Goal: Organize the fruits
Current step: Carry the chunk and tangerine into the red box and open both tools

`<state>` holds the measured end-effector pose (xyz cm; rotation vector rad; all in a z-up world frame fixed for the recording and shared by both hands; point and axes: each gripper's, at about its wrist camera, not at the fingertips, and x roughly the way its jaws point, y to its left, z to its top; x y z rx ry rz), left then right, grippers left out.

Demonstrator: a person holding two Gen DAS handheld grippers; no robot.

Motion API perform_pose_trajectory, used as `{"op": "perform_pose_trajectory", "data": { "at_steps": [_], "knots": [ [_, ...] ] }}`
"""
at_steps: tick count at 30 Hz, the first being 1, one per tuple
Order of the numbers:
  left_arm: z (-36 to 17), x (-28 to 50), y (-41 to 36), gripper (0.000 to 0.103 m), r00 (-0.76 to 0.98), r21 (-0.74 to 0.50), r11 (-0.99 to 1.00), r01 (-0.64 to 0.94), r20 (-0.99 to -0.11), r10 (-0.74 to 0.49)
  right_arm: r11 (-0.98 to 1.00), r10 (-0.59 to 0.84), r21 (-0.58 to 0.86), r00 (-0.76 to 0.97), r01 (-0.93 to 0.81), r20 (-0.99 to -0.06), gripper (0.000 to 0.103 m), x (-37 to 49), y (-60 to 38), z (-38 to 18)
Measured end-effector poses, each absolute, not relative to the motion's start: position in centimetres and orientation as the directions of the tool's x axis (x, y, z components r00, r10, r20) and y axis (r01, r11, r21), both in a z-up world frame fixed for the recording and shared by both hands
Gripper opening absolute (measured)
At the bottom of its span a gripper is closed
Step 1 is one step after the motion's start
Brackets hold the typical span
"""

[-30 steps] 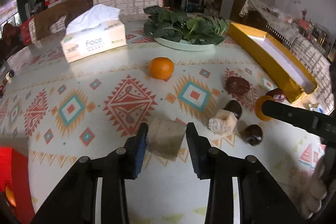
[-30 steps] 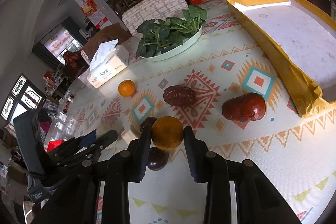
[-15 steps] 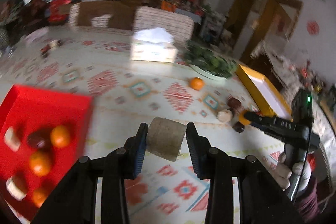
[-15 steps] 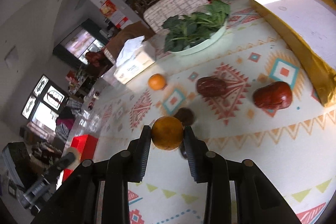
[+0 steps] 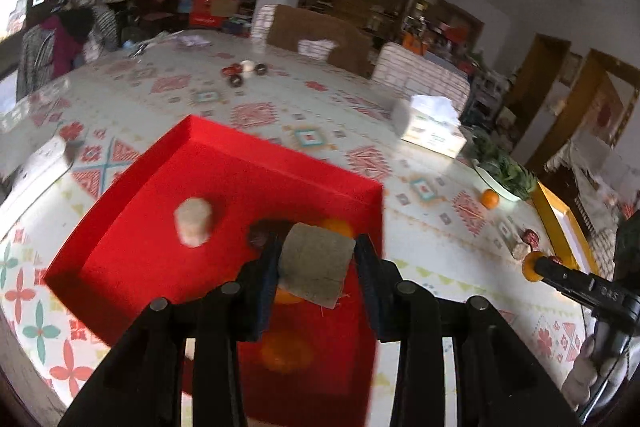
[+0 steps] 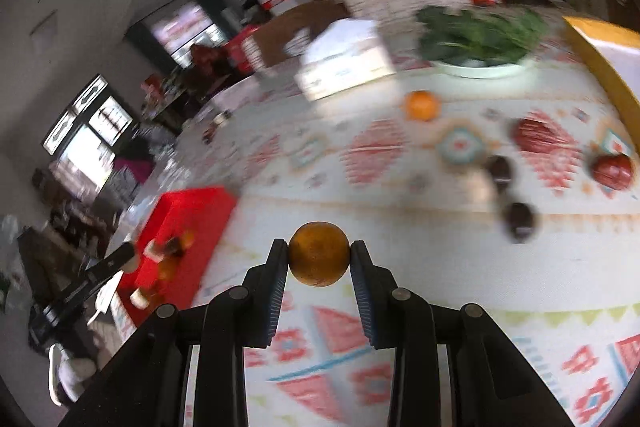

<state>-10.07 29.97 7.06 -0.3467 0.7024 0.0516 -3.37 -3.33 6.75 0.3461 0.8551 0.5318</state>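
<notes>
Above the red tray (image 5: 168,195), the tan chunk (image 5: 316,259) lies crosswise.

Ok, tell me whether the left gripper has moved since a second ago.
Yes. The left gripper, shut on the tan block, has swung away from the yellow tray and loose fruit and now hangs over the red tray.

Tan cut chunk (image 5: 316,259) hangs above the red tray (image 5: 120,203); round orange (image 6: 319,253), blurred background, seemingly aloft.

Tray (image 5: 208,163) as landmark — tissue box (image 5: 432,127) beyond its far right corner; greens plate (image 5: 504,175) farther right; cylinder piece (image 5: 193,221) inside.
</notes>
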Motion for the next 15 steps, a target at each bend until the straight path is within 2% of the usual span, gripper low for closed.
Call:
{"op": "perform_pose_trajectory", "data": {
  "at_steps": [7,15],
  "knots": [
    [5.9,-10.8,33.0,0.036,0.764,-0.333,0.922,-0.200,-0.642,-0.066,0.769,0.633,0.457,0.437,-0.446,-0.639,0.035,-5.0,6.0,7.2],
    [4.8,-10.2,34.9,0.036,0.754,-0.366,0.905,-0.216,-0.652,-0.084,0.733,0.630,0.363,0.371,-0.576,-0.683,0.035,-6.5,15.6,6.5]
  ]
}}
